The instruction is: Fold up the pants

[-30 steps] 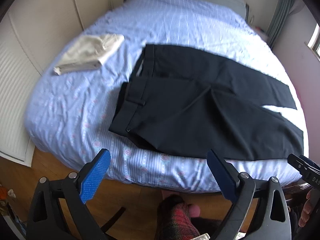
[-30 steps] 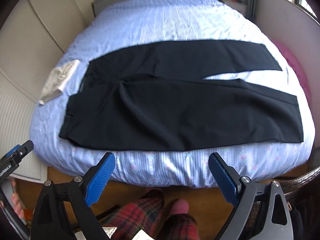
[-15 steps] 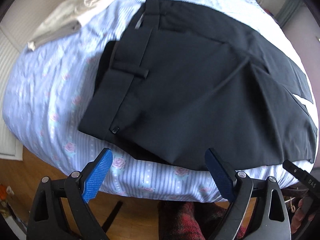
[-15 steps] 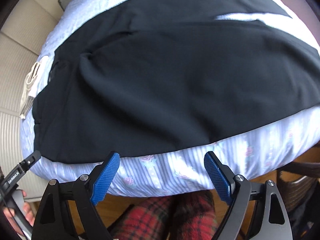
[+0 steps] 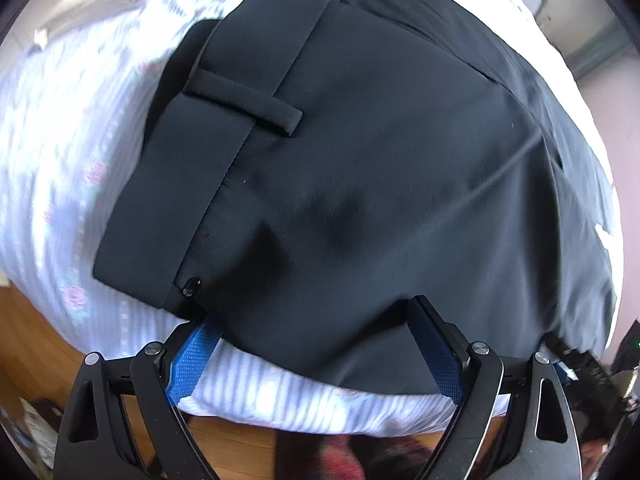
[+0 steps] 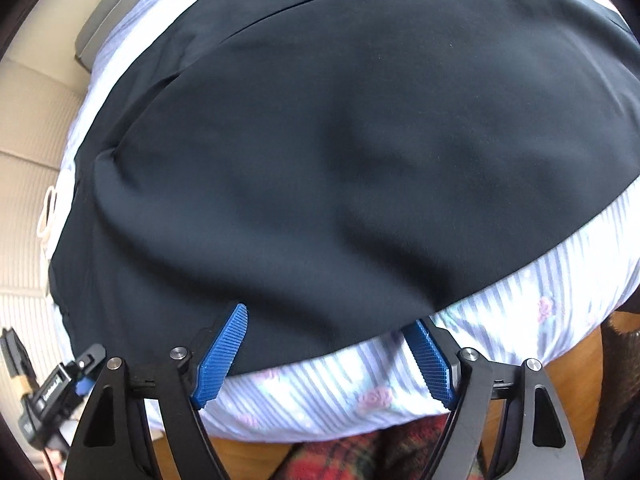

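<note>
Jaws on both grippers are standing wide apart and have just been closing a little, with the near edge of the black pants (image 5: 380, 168) lying between the blue pads but not pinched by them. Pointing steeply down at the bed (image 5: 60, 152), the left gripper (image 5: 316, 336) is hanging over the waist end of the pants, its left pad at the corner just below the waistband button (image 5: 191, 285) and its right pad lying against the dark cloth near the hem of that edge. A belt loop (image 5: 244, 106) is lying across the waistband further up. The right gripper (image 6: 332, 340) is likewise tilting sharply downward over one pant leg, its left pad over the black fabric and its right pad over the striped, flowered bedsheet (image 6: 500, 344) just beyond the cloth's edge. The pants are lying spread flat on the bed, close to its near side, above a wooden floor (image 5: 32, 340) and red plaid trouser legs (image 6: 360, 456).
</note>
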